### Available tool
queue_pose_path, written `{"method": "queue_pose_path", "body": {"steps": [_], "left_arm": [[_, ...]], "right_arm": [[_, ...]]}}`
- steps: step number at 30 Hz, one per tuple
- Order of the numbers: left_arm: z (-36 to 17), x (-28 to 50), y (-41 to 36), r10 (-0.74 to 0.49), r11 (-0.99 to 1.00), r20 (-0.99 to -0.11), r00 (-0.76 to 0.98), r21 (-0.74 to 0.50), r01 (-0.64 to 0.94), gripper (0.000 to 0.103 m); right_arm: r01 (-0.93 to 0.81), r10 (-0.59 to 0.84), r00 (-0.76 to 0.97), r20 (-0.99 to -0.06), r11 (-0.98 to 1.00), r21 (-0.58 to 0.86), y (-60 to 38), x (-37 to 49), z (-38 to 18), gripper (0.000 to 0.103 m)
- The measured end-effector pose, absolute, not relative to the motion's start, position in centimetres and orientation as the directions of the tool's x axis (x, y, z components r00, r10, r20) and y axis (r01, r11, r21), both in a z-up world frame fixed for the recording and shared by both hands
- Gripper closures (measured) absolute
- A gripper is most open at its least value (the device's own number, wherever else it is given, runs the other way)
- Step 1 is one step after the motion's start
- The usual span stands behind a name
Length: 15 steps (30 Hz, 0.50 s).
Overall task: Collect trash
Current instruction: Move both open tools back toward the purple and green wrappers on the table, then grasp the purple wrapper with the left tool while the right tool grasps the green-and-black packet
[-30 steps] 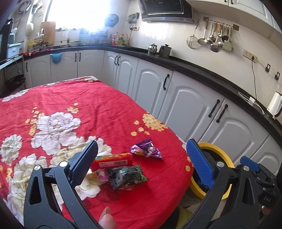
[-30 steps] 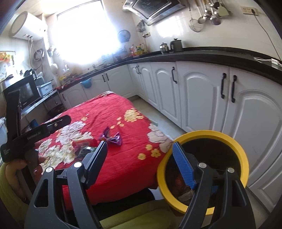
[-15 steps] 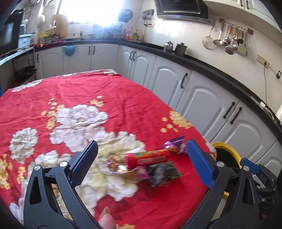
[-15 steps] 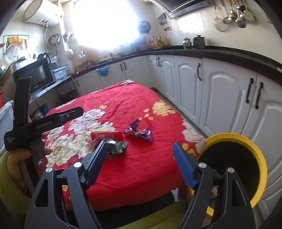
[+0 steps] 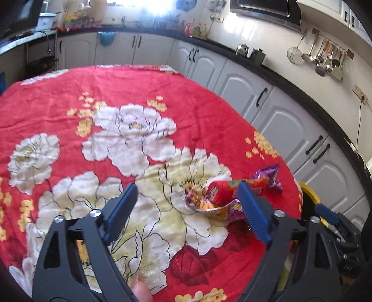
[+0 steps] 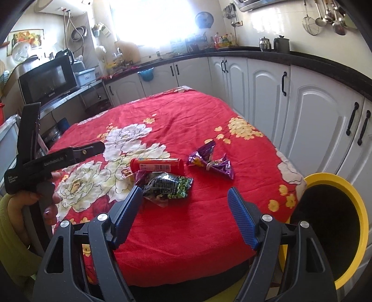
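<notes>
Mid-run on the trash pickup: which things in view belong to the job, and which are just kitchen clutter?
Job:
- red cylindrical snack tube
- purple crinkled foil wrapper
- black-and-green plastic snack bag
- yellow-rimmed round bin
- left tongs and right tongs, both open

Clutter:
- black microwave
- two metal kettles
- hanging steel ladles

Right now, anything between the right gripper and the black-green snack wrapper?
No. In the right wrist view only bare red tablecloth separates the right gripper from the black-green wrapper; its fingers are open.
</notes>
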State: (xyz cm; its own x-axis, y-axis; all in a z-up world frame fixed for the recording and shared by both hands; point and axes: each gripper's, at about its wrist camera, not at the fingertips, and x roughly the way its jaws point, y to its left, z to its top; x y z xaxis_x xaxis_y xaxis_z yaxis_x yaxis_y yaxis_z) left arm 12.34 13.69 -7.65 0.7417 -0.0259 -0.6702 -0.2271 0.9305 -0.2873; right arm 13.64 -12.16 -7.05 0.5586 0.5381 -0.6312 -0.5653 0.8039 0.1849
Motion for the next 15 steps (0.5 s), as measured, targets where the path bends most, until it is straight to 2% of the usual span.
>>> {"method": "queue_pose_path", "body": {"steps": [1, 3, 6, 11, 15], "left_arm": [[-8.0, 12.4, 13.7, -0.041, 0.931, -0.673, 0.738, -0.295, -0.217, 0.03], [-8.7, 12.7, 13.8, -0.074, 0.923, -0.682, 0.727, -0.323, -0.209, 0.042], [-9.8, 13.0, 13.9, -0.112, 0.91, -0.698, 0.707, -0.357, -0.208, 0.052], [-10.9, 13.4, 14.2, -0.165, 0.886, -0.703, 0.692, -0.414, -0.21, 0.064], [-11.7, 14.0, 14.4, -0.201, 0.858, -0.702, 0.683, -0.463, -0.222, 0.067]], "right_arm": [[-0.566, 0.535, 0.558, -0.634, 0.804, 0.181, -12.0, 13.8, -7.1, 0.03], [-0.567, 0.53, 0.557, -0.64, 0.805, 0.174, -11.5, 14.0, -7.4, 0.03], [-0.568, 0.522, 0.554, -0.649, 0.807, 0.165, -11.0, 14.4, -7.9, 0.033], [-0.574, 0.515, 0.533, -0.671, 0.803, 0.16, -10.1, 15.2, -9.1, 0.039], [-0.576, 0.512, 0.518, -0.685, 0.801, 0.164, -9.6, 15.6, -10.0, 0.041]]}}
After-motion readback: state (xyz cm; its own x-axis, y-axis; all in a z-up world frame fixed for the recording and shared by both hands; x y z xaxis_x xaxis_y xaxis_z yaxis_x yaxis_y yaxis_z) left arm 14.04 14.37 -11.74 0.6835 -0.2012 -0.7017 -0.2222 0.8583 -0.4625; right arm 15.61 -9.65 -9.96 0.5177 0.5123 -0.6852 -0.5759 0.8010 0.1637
